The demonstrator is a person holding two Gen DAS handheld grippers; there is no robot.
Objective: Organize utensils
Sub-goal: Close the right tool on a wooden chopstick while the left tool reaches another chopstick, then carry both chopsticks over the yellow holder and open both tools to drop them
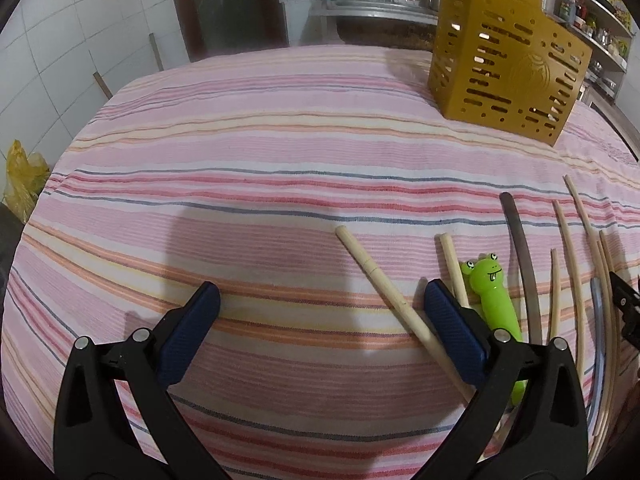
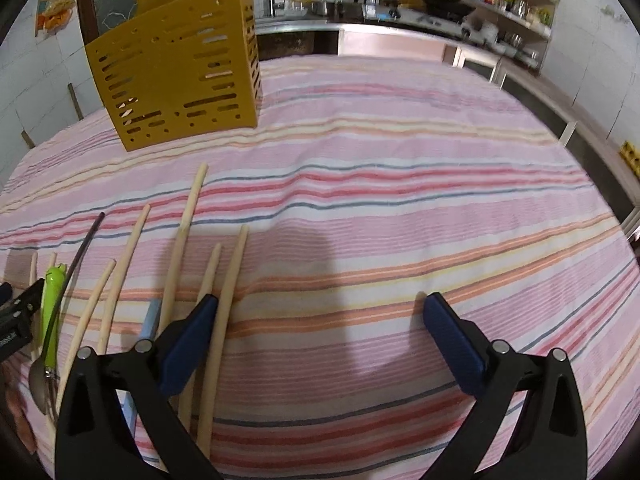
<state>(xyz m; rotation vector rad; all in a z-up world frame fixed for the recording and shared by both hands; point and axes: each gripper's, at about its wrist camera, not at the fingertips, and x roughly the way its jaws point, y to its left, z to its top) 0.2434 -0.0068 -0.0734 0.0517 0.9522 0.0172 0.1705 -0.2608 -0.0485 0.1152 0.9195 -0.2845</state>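
Blue-padded and spread wide, the left gripper (image 1: 320,300) holds nothing; a wooden chopstick (image 1: 384,292) lies slanted between its fingers, passing under the right-hand pad. Further chopsticks (image 2: 184,240) lie at nine o'clock of the right gripper (image 2: 320,304), also wide apart and empty, its left pad over them. At eleven o'clock stands the yellow slotted holder (image 2: 176,76)
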